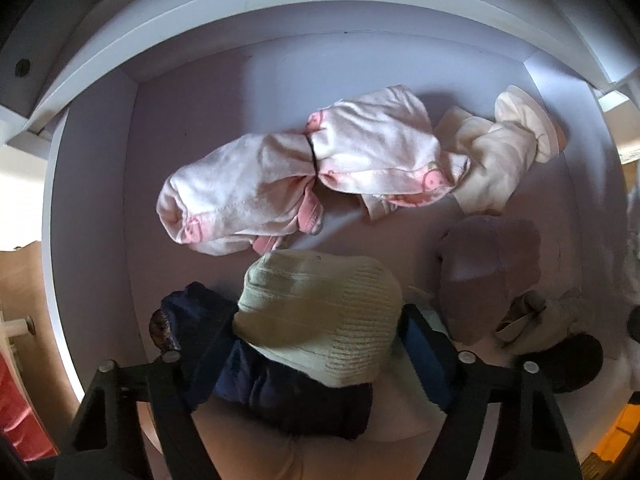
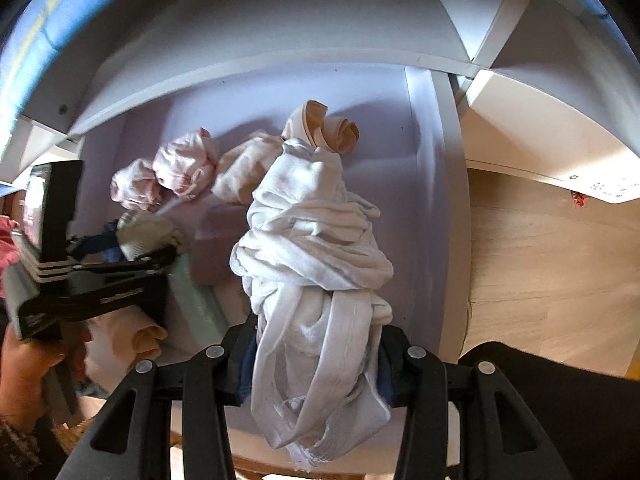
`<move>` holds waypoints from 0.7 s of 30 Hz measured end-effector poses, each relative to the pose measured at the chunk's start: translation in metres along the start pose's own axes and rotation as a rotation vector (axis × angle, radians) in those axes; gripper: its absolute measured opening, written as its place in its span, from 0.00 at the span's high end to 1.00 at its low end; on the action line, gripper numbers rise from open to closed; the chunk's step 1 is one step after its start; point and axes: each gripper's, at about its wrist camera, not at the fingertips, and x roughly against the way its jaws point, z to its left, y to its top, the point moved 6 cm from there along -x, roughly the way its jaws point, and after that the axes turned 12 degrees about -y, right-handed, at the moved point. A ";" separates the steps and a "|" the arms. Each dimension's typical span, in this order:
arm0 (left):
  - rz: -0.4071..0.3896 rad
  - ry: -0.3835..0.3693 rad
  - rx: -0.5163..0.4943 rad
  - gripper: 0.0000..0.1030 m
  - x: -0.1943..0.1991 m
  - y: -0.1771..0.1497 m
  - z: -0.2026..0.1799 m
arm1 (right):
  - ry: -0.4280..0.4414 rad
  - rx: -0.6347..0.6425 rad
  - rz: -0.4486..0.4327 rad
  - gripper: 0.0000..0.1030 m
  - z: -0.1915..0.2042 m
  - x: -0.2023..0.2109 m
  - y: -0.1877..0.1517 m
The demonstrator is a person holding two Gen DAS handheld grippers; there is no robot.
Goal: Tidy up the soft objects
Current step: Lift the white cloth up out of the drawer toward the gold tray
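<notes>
I look down into a white drawer (image 1: 96, 208) with a lilac floor. My left gripper (image 1: 320, 332) is shut on a pale green knitted bundle (image 1: 320, 312), with a dark navy cloth (image 1: 280, 392) under it. Beyond them lie a pink-and-white garment (image 1: 304, 168) tied with a black band, a cream garment (image 1: 500, 160) and a mauve piece (image 1: 480, 272). My right gripper (image 2: 316, 364) is shut on a twisted white cloth bundle (image 2: 312, 240), held above the drawer floor (image 2: 400, 168). In the right wrist view the left gripper (image 2: 136, 248) sits at the left with the green bundle (image 2: 140, 232).
A light wooden floor (image 2: 540, 260) lies to the right of the drawer wall (image 2: 444, 200). White shelf panels (image 2: 280, 20) rise behind it. A person's hand (image 2: 24, 364) holds the left gripper's handle. Something red (image 1: 20, 412) is outside the drawer at the left.
</notes>
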 end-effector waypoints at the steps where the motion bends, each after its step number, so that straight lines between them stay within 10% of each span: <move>1: 0.001 0.000 -0.005 0.24 -0.001 0.001 -0.002 | 0.012 -0.004 -0.005 0.55 0.001 0.004 -0.001; 21: -0.010 0.062 -0.115 0.29 -0.008 -0.004 -0.049 | 0.181 -0.102 -0.050 0.55 -0.008 0.086 -0.009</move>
